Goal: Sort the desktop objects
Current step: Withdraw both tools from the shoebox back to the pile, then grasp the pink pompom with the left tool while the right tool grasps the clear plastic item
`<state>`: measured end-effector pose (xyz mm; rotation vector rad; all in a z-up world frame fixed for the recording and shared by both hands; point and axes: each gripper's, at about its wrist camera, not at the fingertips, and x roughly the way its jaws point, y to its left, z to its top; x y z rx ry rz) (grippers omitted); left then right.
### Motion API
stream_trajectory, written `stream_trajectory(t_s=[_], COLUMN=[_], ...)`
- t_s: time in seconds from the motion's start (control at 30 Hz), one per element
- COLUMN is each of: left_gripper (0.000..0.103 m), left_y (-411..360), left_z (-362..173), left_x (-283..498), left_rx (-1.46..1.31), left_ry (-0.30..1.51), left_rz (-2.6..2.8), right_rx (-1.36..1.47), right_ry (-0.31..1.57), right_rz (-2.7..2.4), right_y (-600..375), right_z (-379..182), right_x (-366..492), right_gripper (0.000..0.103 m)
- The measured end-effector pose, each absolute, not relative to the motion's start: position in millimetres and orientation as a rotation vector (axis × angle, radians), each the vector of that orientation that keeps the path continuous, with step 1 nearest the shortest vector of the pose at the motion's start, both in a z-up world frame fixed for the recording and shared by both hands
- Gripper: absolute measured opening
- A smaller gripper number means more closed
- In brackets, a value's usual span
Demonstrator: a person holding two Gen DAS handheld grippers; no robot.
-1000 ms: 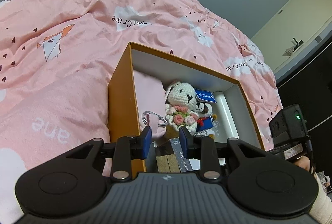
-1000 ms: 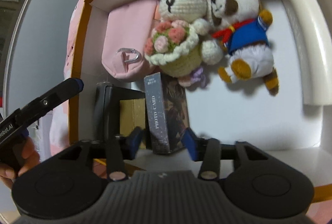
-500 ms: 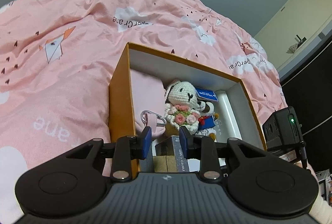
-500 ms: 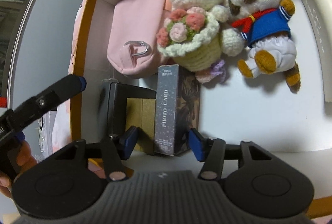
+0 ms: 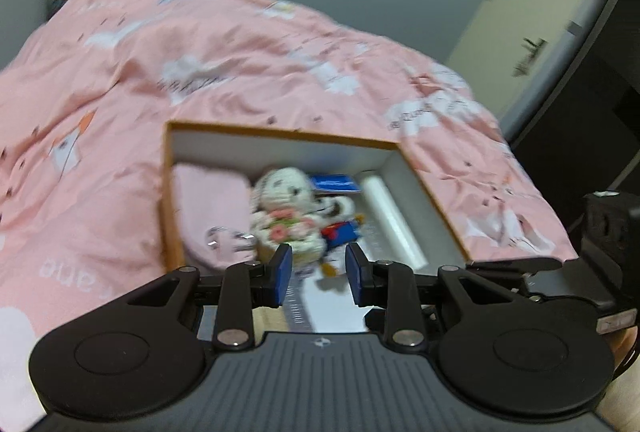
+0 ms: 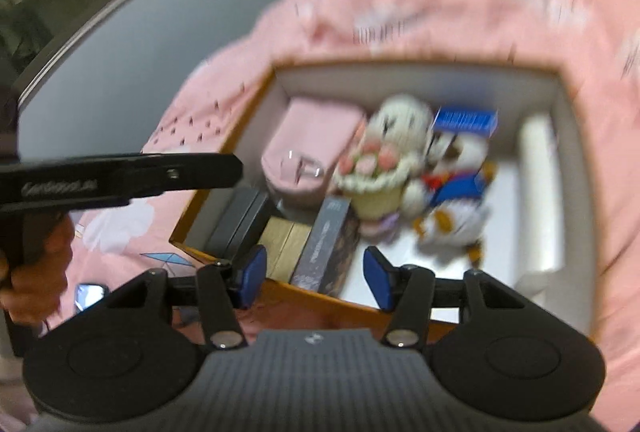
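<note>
Bedding, a pink quilt (image 5: pixel 224 80), is carrying an orange box (image 6: pixel 224 200) holding a pink pouch (image 6: pixel 316 148), a crocheted rabbit (image 6: pixel 392 156), a sailor plush (image 6: pixel 460 192) and a photo card box (image 6: pixel 326 248). Right tongs (image 6: pixel 314 278) are closing, grasping nothing. Left tongs (image 5: pixel 318 274) are standing released and empty.
</note>
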<state>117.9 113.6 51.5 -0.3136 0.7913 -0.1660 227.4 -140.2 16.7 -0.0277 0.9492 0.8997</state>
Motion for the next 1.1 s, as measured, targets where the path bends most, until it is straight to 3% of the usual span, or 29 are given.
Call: stream_trajectory(t_s=[0.13, 0.3, 0.5, 0.57, 0.6, 0.8, 1.1], left_gripper=[0.033, 0.033, 0.036, 0.054, 0.056, 0.056, 0.061], left_y=[85.6, 47.9, 18.9, 14.8, 13.4, 7.4, -21.2], left_z=[57.8, 50.3, 15.7, -4.2, -13.6, -68.9, -93.7], left_x=[101.5, 83.3, 82.7, 86.4, 88.3, 97.1, 97.1], left_rx=[-0.201, -0.077, -0.087, -0.089, -0.092, -0.128, 0.039], left_ry=[0.737, 0.764, 0.949, 1.041, 1.076, 1.252, 1.244], left_rz=[-0.203, -0.296, -0.425, -0.407, -0.393, -0.303, -0.302], right_rx=[-0.084, -0.141, -0.24, -0.264, -0.278, -0.305, -0.341], right_ry=[0.779, 0.729, 0.865, 0.934, 0.966, 1.053, 1.124], right_rz=[0.837, 0.773, 0.639, 0.569, 0.543, 0.497, 0.521], right_y=[-163.5, -193.3, -208.6, -211.4, -214.4, -218.2, -207.6], right_z=[30.8, 31.3, -0.1, -18.2, -28.0, -67.5, -94.9], right_x=[196.6, 170.5, 163.0, 166.3, 166.4, 167.0, 177.1], right_gripper=[0.047, 0.039, 0.039, 0.039, 0.039, 0.039, 0.039])
